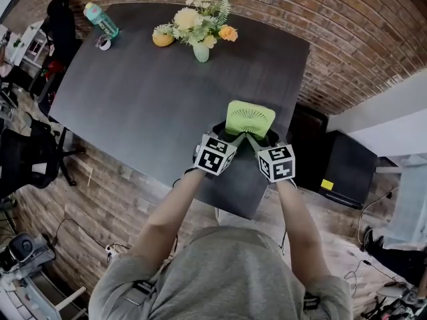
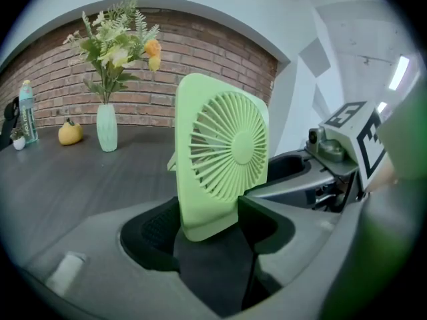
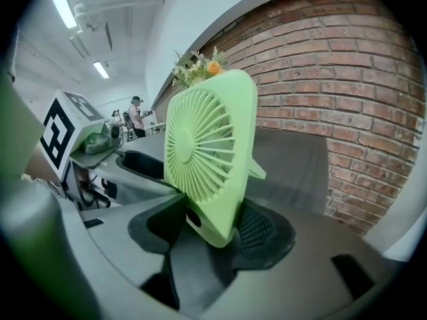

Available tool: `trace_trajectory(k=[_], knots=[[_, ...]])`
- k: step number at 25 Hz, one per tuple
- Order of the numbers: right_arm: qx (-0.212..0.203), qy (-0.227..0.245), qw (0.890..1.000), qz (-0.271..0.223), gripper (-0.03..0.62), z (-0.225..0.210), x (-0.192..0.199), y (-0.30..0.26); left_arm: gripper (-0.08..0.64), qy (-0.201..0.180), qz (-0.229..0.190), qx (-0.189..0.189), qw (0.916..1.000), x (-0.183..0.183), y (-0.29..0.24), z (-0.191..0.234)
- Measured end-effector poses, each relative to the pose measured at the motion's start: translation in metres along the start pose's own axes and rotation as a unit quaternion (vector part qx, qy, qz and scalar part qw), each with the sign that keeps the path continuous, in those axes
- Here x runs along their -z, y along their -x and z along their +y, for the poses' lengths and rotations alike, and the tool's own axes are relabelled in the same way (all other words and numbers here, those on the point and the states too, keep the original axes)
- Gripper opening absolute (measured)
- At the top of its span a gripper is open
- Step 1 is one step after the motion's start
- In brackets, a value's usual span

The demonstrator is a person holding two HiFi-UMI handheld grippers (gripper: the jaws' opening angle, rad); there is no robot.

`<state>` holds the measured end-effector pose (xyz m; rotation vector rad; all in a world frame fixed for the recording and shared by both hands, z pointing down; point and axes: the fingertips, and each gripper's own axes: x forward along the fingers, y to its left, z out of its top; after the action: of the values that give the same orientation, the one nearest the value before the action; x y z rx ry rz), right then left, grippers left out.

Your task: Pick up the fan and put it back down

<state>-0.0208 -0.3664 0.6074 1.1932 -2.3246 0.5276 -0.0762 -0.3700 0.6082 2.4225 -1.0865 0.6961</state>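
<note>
Fan between left claw, right claw (upright)

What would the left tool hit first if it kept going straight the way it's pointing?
The fan, which the left tool grips; beyond it, probably the table, since it tilts downward.

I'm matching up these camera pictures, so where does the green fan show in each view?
Head view: fan just right of centre, over the table.
Left gripper view: fan at centre, between the jaws.
Right gripper view: fan at centre, between the jaws.
Shared landmark: the flowers, beyond the fan in all three.
</note>
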Motion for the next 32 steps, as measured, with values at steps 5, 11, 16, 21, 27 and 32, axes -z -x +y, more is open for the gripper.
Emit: trace_trajectory(k=[5,11,16,21,27,32], knots=[[0.011,-0.010,1.000,0.002,0.229,-0.013,0.007,0.003,0.273,-0.008,0.007,0.010,0.9999,-0.001,-0.013,-0.008],[0.018,-0.014,1.000,0.010,0.229,-0.022,0.016,0.005,0.273,-0.010,0.013,0.017,0.9997,0.002,-0.023,-0.015],[0.016,-0.024,1.000,0.006,0.229,-0.027,0.018,0.004,0.273,-0.017,0.012,0.022,0.9995,0.000,-0.029,-0.016],[0.010,-0.026,1.000,0.004,0.230,-0.029,0.018,0.003,0.273,-0.013,0.013,0.024,0.9995,0.000,-0.030,-0.016],[0.009,-0.026,1.000,-0.001,0.230,-0.032,0.016,0.002,0.274,-0.015,0.011,0.025,0.9995,-0.002,-0.033,-0.015],[0.007,-0.026,1.000,-0.002,0.230,-0.033,0.016,0.003,0.275,-0.015,0.009,0.021,0.9996,-0.003,-0.034,-0.016]])
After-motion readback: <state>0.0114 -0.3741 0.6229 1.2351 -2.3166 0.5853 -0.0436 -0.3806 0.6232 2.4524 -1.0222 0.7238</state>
